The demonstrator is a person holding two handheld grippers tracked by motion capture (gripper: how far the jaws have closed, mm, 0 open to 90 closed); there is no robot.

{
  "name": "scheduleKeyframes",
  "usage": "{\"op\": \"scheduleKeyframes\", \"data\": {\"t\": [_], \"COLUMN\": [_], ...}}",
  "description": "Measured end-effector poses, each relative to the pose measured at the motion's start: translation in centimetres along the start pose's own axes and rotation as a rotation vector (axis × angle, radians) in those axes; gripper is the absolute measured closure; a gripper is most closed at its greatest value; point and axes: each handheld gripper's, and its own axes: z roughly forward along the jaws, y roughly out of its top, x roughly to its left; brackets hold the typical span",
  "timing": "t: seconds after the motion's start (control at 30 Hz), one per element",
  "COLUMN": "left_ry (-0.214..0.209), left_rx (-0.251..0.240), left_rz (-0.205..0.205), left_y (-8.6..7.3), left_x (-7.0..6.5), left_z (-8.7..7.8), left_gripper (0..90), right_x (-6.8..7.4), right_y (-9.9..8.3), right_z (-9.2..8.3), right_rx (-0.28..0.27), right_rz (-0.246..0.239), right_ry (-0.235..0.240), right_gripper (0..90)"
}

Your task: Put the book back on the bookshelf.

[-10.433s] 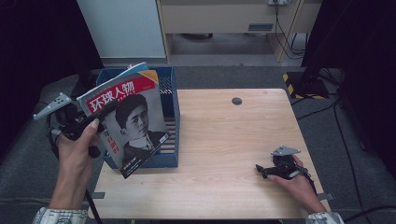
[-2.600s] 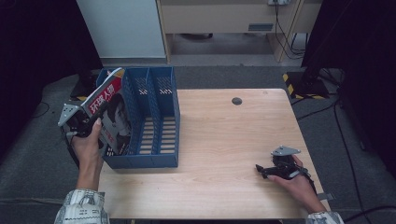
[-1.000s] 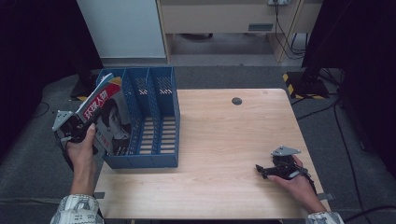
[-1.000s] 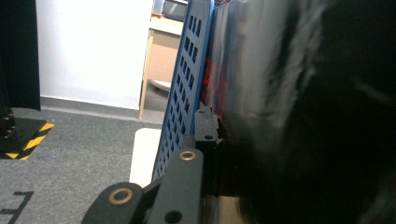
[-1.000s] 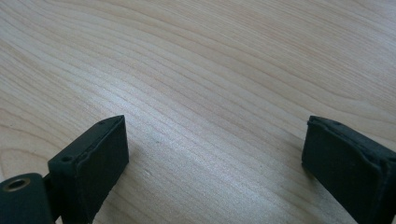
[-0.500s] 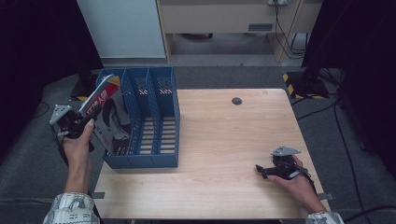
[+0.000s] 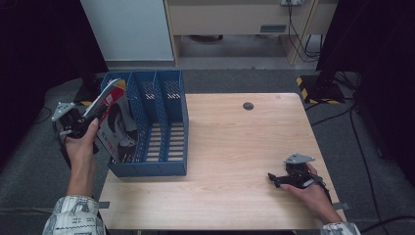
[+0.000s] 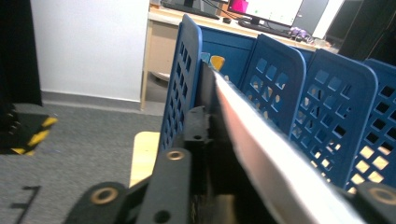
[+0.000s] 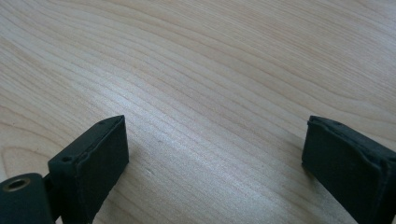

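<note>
The left gripper (image 7: 85, 120) was held at the left edge of the wooden surface (image 7: 235, 147), beside the blue file rack (image 7: 161, 161), with its fingers (image 8: 198, 135) clenched on the upper edge of a magazine (image 7: 115, 127); the fingers had just been closing further on it. The magazine was tilted, its lower part set inside the leftmost compartment of the rack and its top leaning out to the left, toward the hand. In the left gripper view, the magazine's pale edge (image 8: 280, 172) was seen running between the fingers, the rack's perforated dividers behind it. The right gripper (image 7: 286, 178) was rested on the surface near its front right corner, well apart from the rack, its fingers (image 9: 91, 163) released with bare wood between them.
</note>
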Motion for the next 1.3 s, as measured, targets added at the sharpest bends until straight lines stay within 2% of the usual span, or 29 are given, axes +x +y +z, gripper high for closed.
{"op": "scheduleKeyframes", "data": {"t": [0.07, 0.17, 0.43, 0.5, 0.73, 0.93, 1.0, 1.1, 1.3], "left_ry": [-0.001, 0.01, 0.012, 0.023, 0.02, 0.039, 0.04, 0.041, 0.043], "left_rx": [0.005, -0.003, -0.044, -0.049, -0.082, -0.119, -0.123, -0.127, -0.143], "left_rz": [-0.002, 0.021, 0.052, 0.075, 0.069, 0.064, 0.051, 0.061, 0.047], "left_y": [0.0, 0.0, 0.1, 0.3, 0.5, 0.3, 0.2, 0.1, -0.2], "left_x": [0.1, 0.2, -0.2, -0.3, -0.5, -0.4, -0.3, -0.4, -0.3], "left_z": [0.0, -0.4, -1.3, -1.3, -1.3, -1.1, -1.0, -0.7, -0.4], "left_gripper": [82.9, 85.6, 86.8, 86.8, 86.8, 86.8, 86.8, 86.8, 86.8], "right_x": [0.0, 0.0, 0.0, 0.0, 0.0, 0.0, 0.0, 0.0, 0.0], "right_y": [0.0, 0.0, 0.0, 0.0, 0.0, 0.0, 0.0, 0.0, 0.0], "right_z": [0.0, 0.0, 0.0, 0.0, 0.0, 0.0, 0.0, 0.0, 0.0], "right_rx": [-0.001, -0.001, -0.001, -0.001, 0.0, 0.0, 0.0, -0.001, 0.0], "right_rz": [-0.005, -0.004, -0.005, -0.004, -0.007, -0.007, -0.009, -0.009, -0.007], "right_ry": [0.001, 0.001, 0.0, 0.0, 0.003, 0.003, 0.002, 0.002, 0.002], "right_gripper": [7.6, 7.5, 7.6, 7.6, 7.6, 7.6, 7.6, 7.6, 7.6]}}
